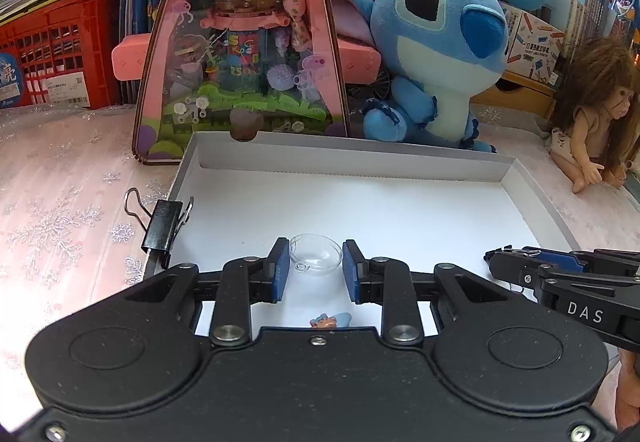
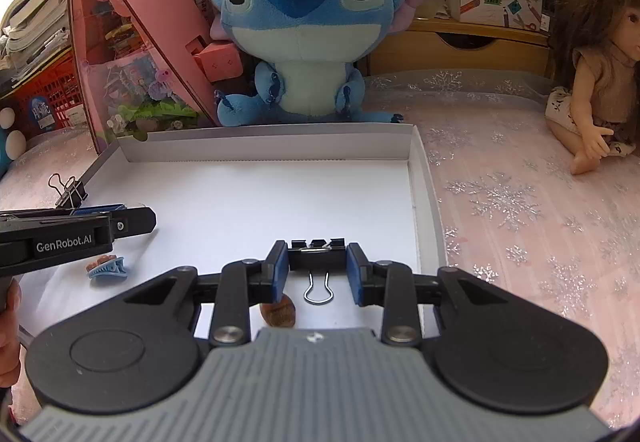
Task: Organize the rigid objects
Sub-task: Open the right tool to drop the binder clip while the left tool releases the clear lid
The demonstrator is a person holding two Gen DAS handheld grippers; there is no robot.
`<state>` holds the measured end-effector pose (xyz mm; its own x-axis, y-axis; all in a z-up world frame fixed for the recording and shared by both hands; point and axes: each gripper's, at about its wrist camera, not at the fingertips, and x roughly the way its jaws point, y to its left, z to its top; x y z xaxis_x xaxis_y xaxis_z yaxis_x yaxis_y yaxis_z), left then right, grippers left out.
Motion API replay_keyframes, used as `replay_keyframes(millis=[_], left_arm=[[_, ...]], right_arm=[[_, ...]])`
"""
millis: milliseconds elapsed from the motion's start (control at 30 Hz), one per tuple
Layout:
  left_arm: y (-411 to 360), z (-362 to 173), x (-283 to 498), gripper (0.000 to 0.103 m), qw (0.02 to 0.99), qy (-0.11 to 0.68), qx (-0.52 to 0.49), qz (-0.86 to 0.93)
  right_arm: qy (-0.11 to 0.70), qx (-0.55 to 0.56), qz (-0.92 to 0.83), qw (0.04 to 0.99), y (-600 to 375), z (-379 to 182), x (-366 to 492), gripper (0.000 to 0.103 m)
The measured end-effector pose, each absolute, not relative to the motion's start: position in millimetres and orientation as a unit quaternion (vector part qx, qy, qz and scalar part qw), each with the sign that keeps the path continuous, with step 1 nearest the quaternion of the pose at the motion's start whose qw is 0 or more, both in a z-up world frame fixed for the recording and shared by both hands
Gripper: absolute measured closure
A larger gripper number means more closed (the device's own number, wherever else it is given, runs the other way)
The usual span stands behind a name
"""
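Carrying items over the white tray (image 1: pixel 520 202) at frame centre, the left gripper (image 1: pixel 316 266) clamps a clear dome (image 1: pixel 316 256) and the right gripper (image 2: pixel 317 266) a black binder clip (image 2: pixel 317 256); next, probably, lowering and releasing.

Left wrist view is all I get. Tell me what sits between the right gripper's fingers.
Observer: The right gripper is shut on a black binder clip, with a pad on each end.
Operator: Give me the direction of its wire handle.
Observer: The wire handle points back toward the right wrist camera.
Operator: Report anything lying under that gripper.
Observer: A small brown object lies in the white tray, nearer the camera than the clip.
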<state>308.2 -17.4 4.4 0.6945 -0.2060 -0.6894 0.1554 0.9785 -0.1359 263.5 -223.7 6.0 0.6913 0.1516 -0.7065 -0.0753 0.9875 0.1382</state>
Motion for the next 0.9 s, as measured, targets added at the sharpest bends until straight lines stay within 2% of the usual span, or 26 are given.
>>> replay_keyframes(millis=[100,133,167,200,233,267,333,433,567,800,900], left_arm=[[-17.3,4.4,308.0,0.076,0.92,0.377,-0.033,-0.098],[-17.3,4.7,307.1,0.076,0.922,0.374,-0.033,-0.097],[-16.7,6.1,304.4,0.076,0.925,0.367,-0.034,-0.092],[-16.2,8.4,300.8,0.074,0.929,0.358,-0.036,-0.087],[-15.5,11.4,297.1,0.066,0.932,0.352,-0.037,-0.084],[-14.5,15.1,293.2,0.059,0.934,0.346,-0.039,-0.085],[-12.0,23.9,283.6,0.054,0.937,0.334,-0.043,-0.087],[-8.4,38.0,263.7,0.042,0.943,0.319,-0.047,-0.085],[-2.2,47.3,224.3,0.033,0.958,0.281,-0.044,-0.045],[15.9,48.2,150.2,0.03,0.96,0.272,-0.049,-0.034],[12.8,46.5,119.2,0.025,0.966,0.254,-0.024,-0.035]], right_arm=[[0.387,0.048,0.062,0.919,-224.0,5.6,263.8,0.066],[0.384,0.05,0.063,0.92,-224.5,5.7,263.4,0.063],[0.377,0.052,0.063,0.922,-225.3,6.2,261.3,0.05],[0.371,0.055,0.062,0.925,-226.0,7.4,258.6,0.046],[0.367,0.057,0.063,0.926,-226.5,9.3,256.2,0.04],[0.362,0.058,0.064,0.928,-226.6,12.8,252.5,0.038],[0.355,0.052,0.064,0.931,-225.4,20.7,246.0,0.038],[0.338,0.051,0.064,0.938,-224.3,35.6,229.5,0.032],[0.316,0.032,0.067,0.946,-220.8,46.0,199.4,0.028],[0.295,0.007,0.088,0.951,-214.5,49.2,133.8,0.025],[0.288,0.002,0.094,0.953,-212.0,47.3,107.2,0.022]])
